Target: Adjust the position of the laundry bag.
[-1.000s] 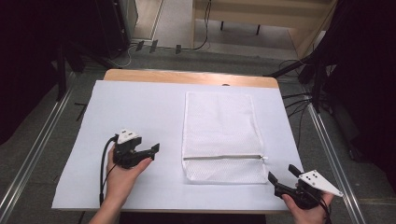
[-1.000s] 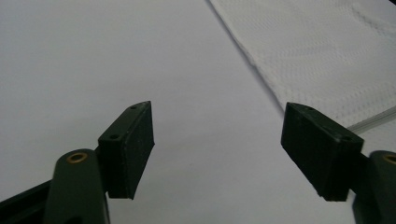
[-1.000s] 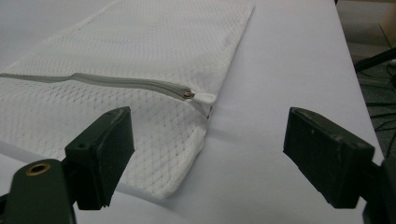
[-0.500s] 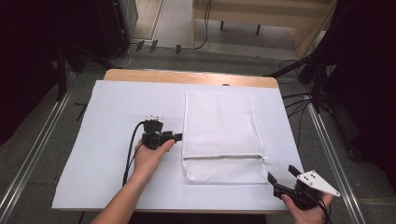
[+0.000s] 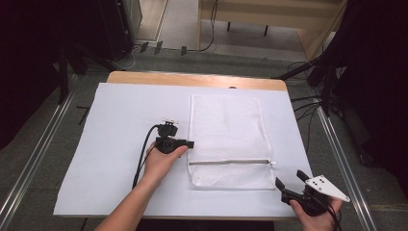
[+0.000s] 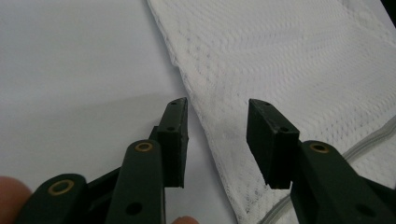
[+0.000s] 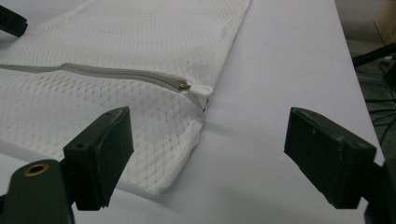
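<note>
Left gripper (image 5: pixel 188 143) straddles the left edge of the mesh bag (image 5: pixel 230 139); its fingers (image 6: pixel 173 140) have just been closing, still apart, not yet pinching. It should catch the hem squarely above the zipper (image 5: pixel 231 161). Right gripper (image 5: pixel 289 182) waits wide open near the pull tab (image 7: pixel 200 89). Bag lies flat, white, zipped, right of centre on the worktop (image 5: pixel 120 120).

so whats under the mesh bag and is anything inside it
The white mesh bag lies flat on a white sheet that covers the wooden table. It looks flat, with no bulge, and its zipper is closed. The mesh hides what may be inside.
</note>
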A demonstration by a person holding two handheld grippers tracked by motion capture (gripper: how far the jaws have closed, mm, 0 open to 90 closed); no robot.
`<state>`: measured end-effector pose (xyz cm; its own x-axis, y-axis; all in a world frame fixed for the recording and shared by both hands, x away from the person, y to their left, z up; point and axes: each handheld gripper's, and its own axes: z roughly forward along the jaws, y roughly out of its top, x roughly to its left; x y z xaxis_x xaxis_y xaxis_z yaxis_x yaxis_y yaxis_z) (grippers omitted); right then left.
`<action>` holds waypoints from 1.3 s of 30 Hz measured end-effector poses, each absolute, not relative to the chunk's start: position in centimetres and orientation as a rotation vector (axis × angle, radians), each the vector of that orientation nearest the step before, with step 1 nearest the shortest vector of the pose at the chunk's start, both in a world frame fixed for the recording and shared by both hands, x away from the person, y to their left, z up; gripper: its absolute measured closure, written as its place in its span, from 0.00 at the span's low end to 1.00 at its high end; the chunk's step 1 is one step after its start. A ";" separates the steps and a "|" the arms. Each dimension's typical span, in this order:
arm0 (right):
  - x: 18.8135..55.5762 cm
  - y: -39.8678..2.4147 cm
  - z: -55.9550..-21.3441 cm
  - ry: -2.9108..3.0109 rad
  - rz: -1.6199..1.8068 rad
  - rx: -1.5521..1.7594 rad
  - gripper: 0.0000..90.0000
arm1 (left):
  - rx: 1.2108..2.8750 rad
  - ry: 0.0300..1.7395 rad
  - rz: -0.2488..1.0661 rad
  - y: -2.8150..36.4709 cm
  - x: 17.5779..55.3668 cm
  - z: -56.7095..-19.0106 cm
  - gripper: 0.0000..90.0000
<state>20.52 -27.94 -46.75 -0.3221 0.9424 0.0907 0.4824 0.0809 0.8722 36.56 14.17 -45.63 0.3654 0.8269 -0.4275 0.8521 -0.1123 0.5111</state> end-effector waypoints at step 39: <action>20.6 -27.3 -47.1 1.912 1.174 1.394 0.24 | 1.917 1.330 -0.055 17.8 32.8 -44.4 1.00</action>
